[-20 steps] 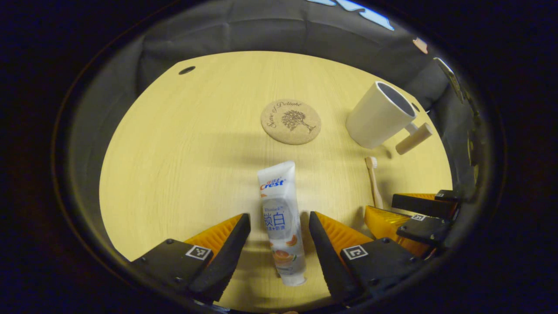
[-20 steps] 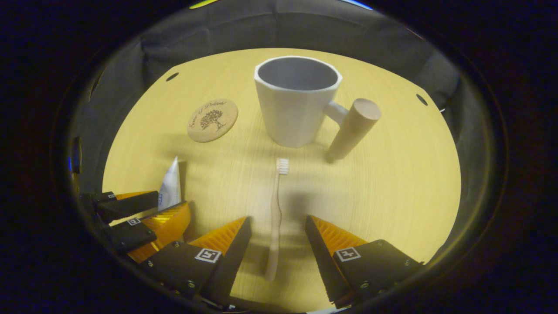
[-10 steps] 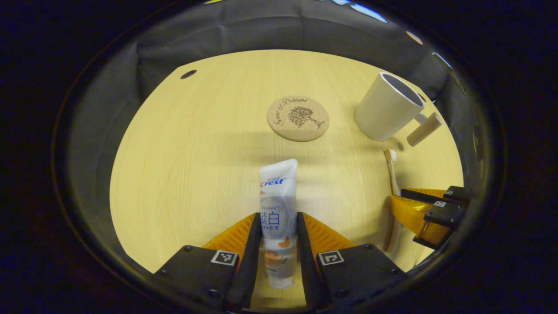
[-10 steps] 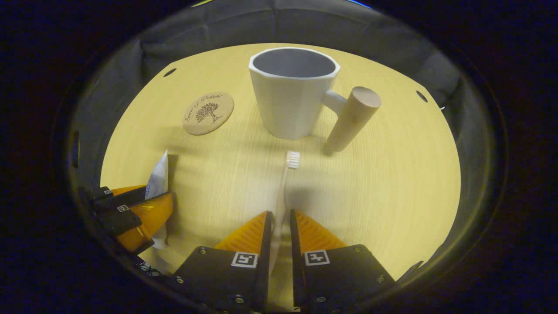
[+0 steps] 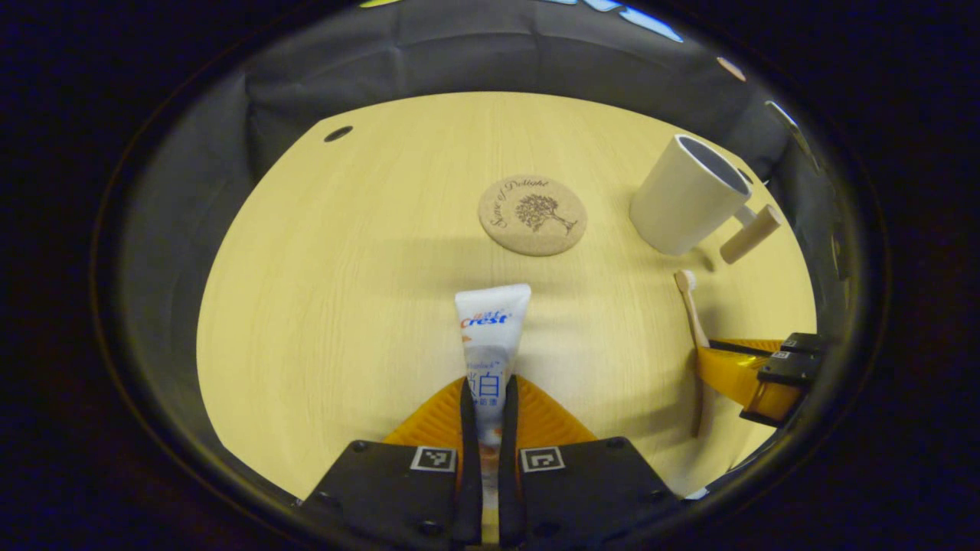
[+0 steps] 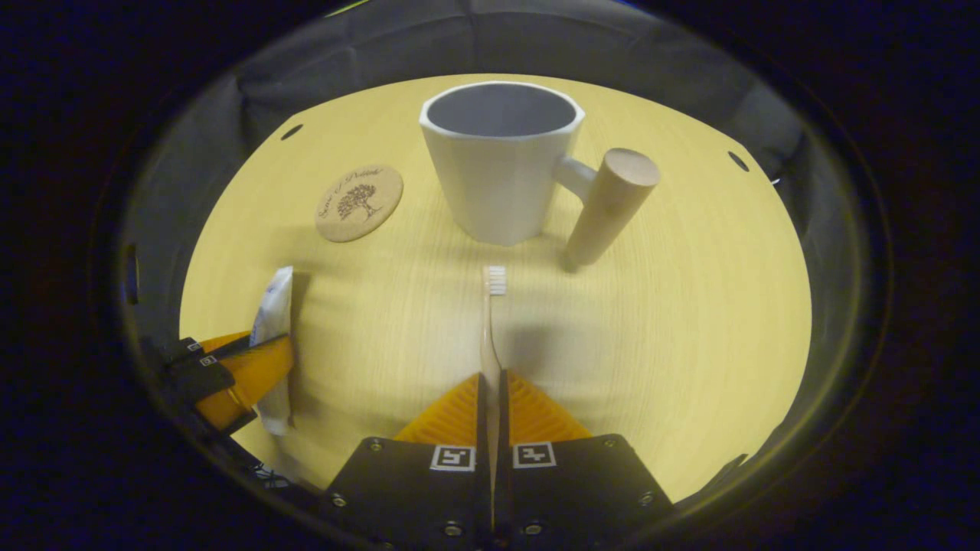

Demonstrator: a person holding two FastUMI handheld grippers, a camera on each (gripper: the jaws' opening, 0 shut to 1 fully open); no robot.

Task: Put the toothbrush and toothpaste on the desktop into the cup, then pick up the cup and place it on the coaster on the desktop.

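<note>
Toothpaste [image 5: 490, 344] comes as a white tube with a flat crimped end pointing away toward the coaster [image 5: 533, 215], blue and red print near that end and an orange fruit picture lower down. The left claw [image 5: 488, 398] is closed on its lower half, both fingers pressing its sides, on the pale wooden tabletop [image 5: 344, 291]. In the right gripper view the toothbrush [image 6: 490, 321] is slim, with a light wooden handle and short white bristles at the far end, aimed at the cup [image 6: 498, 164]. The right claw [image 6: 490, 390] is pinched narrow on its handle. The cup is white, faceted, empty, standing upright on the tabletop, with a round wooden peg [image 6: 609, 203] for a handle on its right. The coaster is a round cork disc printed with a tree, lying left of the cup and well apart from it.
</note>
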